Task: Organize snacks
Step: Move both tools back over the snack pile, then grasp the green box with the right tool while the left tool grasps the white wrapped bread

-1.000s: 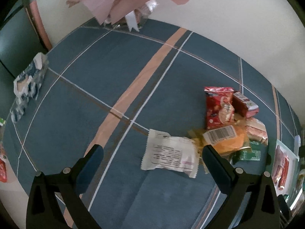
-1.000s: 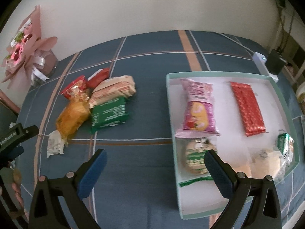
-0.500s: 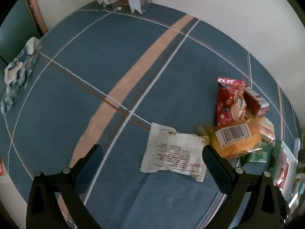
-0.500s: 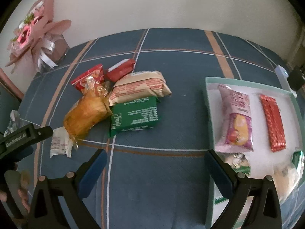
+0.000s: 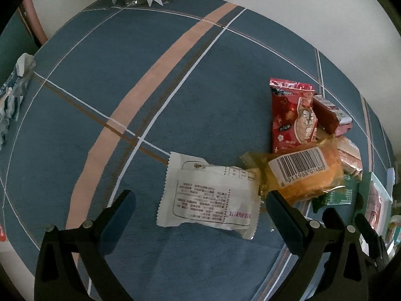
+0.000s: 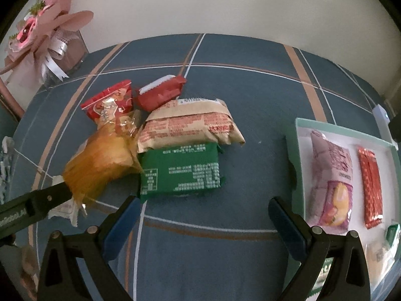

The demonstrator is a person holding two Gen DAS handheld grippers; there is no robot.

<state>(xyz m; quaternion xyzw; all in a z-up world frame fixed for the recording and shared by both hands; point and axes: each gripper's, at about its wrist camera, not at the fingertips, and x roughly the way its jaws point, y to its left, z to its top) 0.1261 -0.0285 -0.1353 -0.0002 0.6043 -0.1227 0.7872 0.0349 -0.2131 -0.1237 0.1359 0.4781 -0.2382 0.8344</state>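
Note:
A white snack packet (image 5: 209, 193) lies on the blue cloth, just ahead of my open left gripper (image 5: 199, 208). To its right sit an orange packet (image 5: 304, 175), a red packet (image 5: 293, 118) and a dark red bar (image 5: 328, 115). My right gripper (image 6: 200, 215) is open and empty, hovering near a green packet (image 6: 180, 170). A beige packet (image 6: 190, 128) lies behind the green one, beside the orange packet (image 6: 100, 165). A pale green tray (image 6: 299, 155) at the right holds a pink bag (image 6: 332, 180) and a red bar (image 6: 371, 188).
A pink bouquet (image 6: 42, 40) in a vase stands at the back left by the wall. A crumpled blue-white wrapper (image 5: 13, 87) lies at the left table edge. A white device (image 6: 381, 115) sits behind the tray. The left gripper's arm (image 6: 30, 208) crosses the right view's lower left.
Both grippers have moved forward and lower toward the snack pile. The right view has swung left, from the tray to the green and beige packets. Both stay open.

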